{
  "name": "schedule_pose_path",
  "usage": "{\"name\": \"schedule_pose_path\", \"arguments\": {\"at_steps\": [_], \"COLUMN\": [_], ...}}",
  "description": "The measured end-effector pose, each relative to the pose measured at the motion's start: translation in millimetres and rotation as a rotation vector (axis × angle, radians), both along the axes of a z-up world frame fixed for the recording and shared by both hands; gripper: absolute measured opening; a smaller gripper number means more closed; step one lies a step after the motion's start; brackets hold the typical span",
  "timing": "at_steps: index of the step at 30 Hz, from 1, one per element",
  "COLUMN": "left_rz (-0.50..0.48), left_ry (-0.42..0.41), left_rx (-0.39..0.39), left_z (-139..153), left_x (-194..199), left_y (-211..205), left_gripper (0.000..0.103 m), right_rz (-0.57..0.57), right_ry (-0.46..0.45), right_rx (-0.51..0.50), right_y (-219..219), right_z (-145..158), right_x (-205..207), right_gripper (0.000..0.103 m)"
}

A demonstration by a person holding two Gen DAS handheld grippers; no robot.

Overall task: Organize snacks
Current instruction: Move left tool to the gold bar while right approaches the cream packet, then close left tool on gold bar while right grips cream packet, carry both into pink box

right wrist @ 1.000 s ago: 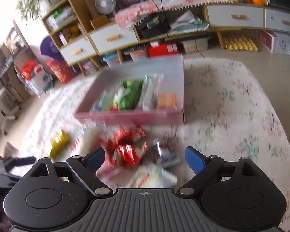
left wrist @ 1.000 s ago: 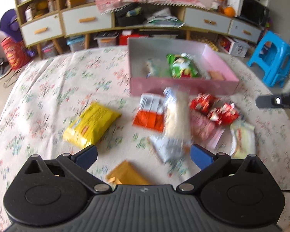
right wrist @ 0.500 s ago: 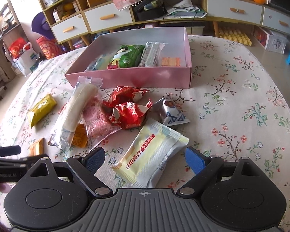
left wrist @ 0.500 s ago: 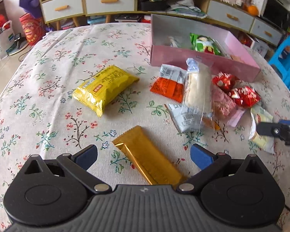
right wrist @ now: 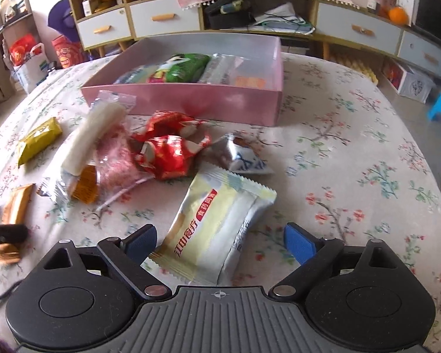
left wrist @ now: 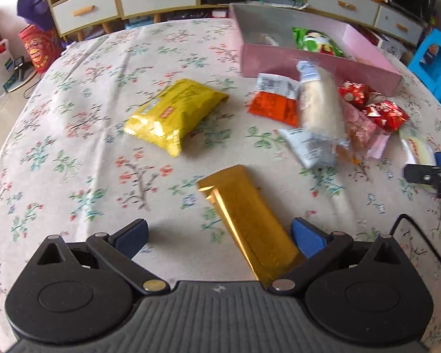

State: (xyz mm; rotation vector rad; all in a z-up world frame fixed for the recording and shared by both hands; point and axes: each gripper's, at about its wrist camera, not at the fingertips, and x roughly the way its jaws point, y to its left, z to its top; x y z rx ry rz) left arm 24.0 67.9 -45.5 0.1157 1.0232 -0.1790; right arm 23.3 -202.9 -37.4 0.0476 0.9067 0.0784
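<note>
Since half a second ago, your left gripper (left wrist: 219, 232) came lower: its spread fingers flank the long gold foil bar (left wrist: 247, 223), untouched. On the right view, your right gripper (right wrist: 220, 238) gapes around the pale yellow-white snack packet (right wrist: 217, 223), near the pink cardboard box (right wrist: 191, 103).

Both tools look alike. The left gripper (left wrist: 219, 235) and the right gripper (right wrist: 219, 239) each have a matte black ribbed body with two round, disc-embossed lobes behind the jaws, triangular cut-outs, silver pivot screws and blue pads (right wrist: 298, 242). A small cross-hair mark sits centred behind the jaws; a black cable (left wrist: 420, 241) trails beside the left one.
</note>
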Motion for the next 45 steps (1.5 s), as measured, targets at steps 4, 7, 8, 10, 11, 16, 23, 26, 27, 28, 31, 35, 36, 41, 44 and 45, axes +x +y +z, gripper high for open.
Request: {"name": "schedule_pose_path", "arguments": {"at_steps": [4, 7, 8, 10, 11, 16, 23, 26, 27, 28, 31, 35, 36, 41, 44, 45], "left_rz": [0.028, 0.026, 0.018, 0.001, -0.005, -0.017, -0.005, 0.000, -0.001, -0.002, -0.011, -0.012, -0.010, -0.004, -0.002, -0.002], "left_ry": [-0.003, -0.012, -0.014, -0.010, -0.010, -0.032, -0.055, -0.061, -0.062, -0.063, -0.066, -0.063, -0.062, -0.054, -0.053, -0.053], "left_rx": [-0.012, -0.020, -0.024, -0.040, -0.044, -0.037, -0.043, -0.046, -0.045, -0.044, -0.044, -0.059, -0.063, -0.082, -0.095, -0.097], "left_z": [2.9, 5.5, 6.5, 7.7, 8.3, 6.4, 8.7, 10.0, 10.2, 10.5, 11.4, 12.6, 12.9, 14.0, 15.7, 16.4], "left_x": [-3.7, -6.7, -7.9, -6.6, -7.4, -8.7, -7.4, -6.8, -6.7, -6.8, -6.9, -6.6, -6.3, -5.0, -4.4, -4.5], "left_y": [12.3, 10.9, 8.9, 4.8, 2.7, -5.5, -5.7, -5.2, -5.2, -5.6, -6.5, -6.5, -6.5, -5.2, -5.2, -5.5], "left_gripper": [0.097, 0.091, 0.087, 0.085, 0.084, 0.080, 0.063, 0.054, 0.053, 0.049, 0.038, 0.028, 0.028, 0.028, 0.027, 0.027], "right_rz": [-0.031, -0.023, -0.012, 0.014, 0.026, 0.050, 0.038, 0.030, 0.027, 0.026, 0.024, 0.018, 0.014, 0.001, -0.003, -0.003], "right_ry": [0.007, 0.003, 0.001, -0.007, -0.009, -0.023, -0.035, -0.038, -0.039, -0.039, -0.045, -0.041, -0.038, -0.025, -0.026, -0.026], "right_rx": [0.008, 0.016, 0.018, 0.022, 0.024, 0.013, 0.011, 0.011, 0.011, 0.011, 0.006, 0.016, 0.021, 0.042, 0.055, 0.059], "right_y": [-12.1, -12.1, -10.7, -6.1, -3.7, 4.1, 3.2, 2.1, 1.7, 1.2, 0.4, -1.4, -2.1, -4.3, -5.3, -5.8], "right_z": [1.5, 0.5, 0.5, 0.7, 0.7, -0.3, -0.2, 1.2, 1.8, 2.3, 3.5, 4.8, 5.2, 8.8, 12.5, 14.2], "right_x": [-3.2, -4.3, -3.9, -3.8, -3.9, -2.3, -0.2, -0.3, -0.2, -0.2, 0.0, 0.1, 0.3, 0.6, -0.1, -0.4], "right_gripper": [0.095, 0.095, 0.095, 0.095, 0.095, 0.095, 0.087, 0.077, 0.072, 0.069, 0.054, 0.048, 0.048, 0.048, 0.048, 0.048]}}
